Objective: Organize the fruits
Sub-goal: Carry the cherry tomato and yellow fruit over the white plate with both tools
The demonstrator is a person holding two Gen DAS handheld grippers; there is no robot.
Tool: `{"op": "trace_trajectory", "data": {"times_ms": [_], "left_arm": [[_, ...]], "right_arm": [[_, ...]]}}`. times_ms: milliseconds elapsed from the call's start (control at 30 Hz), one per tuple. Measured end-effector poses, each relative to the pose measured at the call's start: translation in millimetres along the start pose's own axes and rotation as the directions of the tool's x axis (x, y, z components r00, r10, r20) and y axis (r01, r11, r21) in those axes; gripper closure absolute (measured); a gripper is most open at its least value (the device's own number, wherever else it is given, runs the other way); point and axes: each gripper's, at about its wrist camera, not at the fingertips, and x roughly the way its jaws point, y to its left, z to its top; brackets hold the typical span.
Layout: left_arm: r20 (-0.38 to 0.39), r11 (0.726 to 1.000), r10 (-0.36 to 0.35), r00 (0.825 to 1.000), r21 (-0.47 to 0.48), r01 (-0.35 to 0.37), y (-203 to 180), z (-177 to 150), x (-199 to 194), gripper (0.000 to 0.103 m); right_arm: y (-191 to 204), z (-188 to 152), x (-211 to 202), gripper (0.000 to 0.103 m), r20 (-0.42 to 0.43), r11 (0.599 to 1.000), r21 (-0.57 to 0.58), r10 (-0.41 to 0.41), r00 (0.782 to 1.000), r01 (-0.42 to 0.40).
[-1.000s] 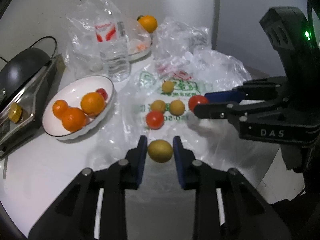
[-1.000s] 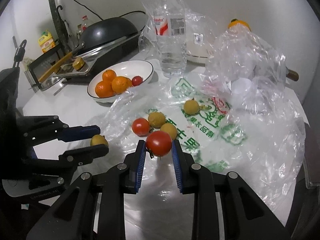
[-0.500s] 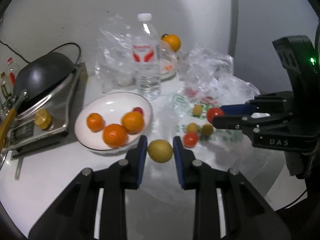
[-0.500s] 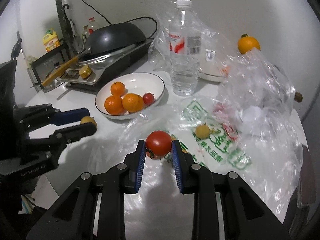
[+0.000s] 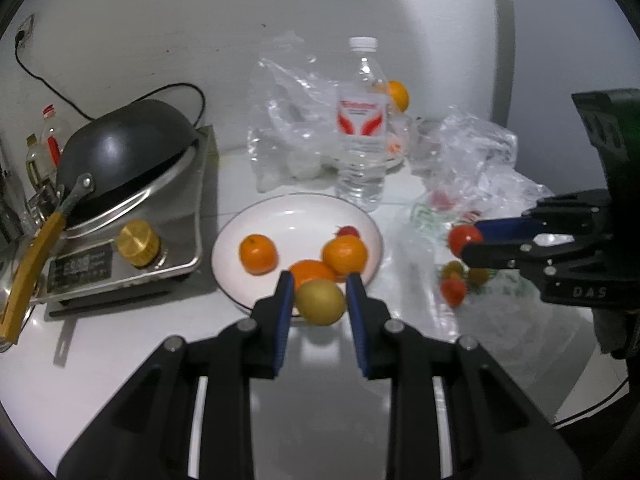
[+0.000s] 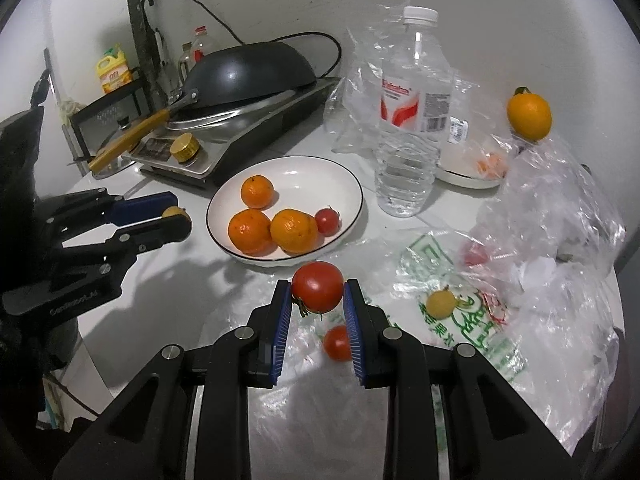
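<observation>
My left gripper (image 5: 320, 300) is shut on a yellow-green fruit (image 5: 321, 301) and holds it in the air at the near rim of the white bowl (image 5: 256, 224). The bowl (image 6: 344, 184) holds three oranges (image 6: 294, 230) and a small tomato (image 6: 328, 221). My right gripper (image 6: 317, 300) is shut on a red tomato (image 6: 317, 287), held above the printed plastic bag (image 6: 472, 320), right of the bowl. On the bag lie a small tomato (image 6: 337, 343) and a yellow fruit (image 6: 441, 303). The left gripper also shows in the right wrist view (image 6: 174, 220).
A water bottle (image 6: 412, 120) stands behind the bowl. A black wok on a cooker (image 6: 248, 76) is at the left. Crumpled clear bags (image 6: 552, 208) and a plate with an orange (image 6: 529, 117) lie at the back right. The table edge runs below the left gripper.
Both grippers have risen and moved left with their fruits. The left one went from above the bag to the bowl's near rim. The right one moved closer to the bowl.
</observation>
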Motion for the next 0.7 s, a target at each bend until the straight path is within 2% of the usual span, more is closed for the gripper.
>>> {"op": "trace_trajectory", "data": {"times_ms": [533,700], "left_arm": [[-0.013,1.0,0.029,0.999,0.005,-0.029,27,6,36,0.076],[-0.013,0.997,0.067,0.998,0.026,-0.067,28,9,50,0.076]], "right_arm": [[-3,21,32,0.075,-0.023,1.0,-0.008,0.02,1.0,-0.02],[-7,26,40,0.075,-0.031,1.0,-0.014,0.018,0.999,-0.019]]}}
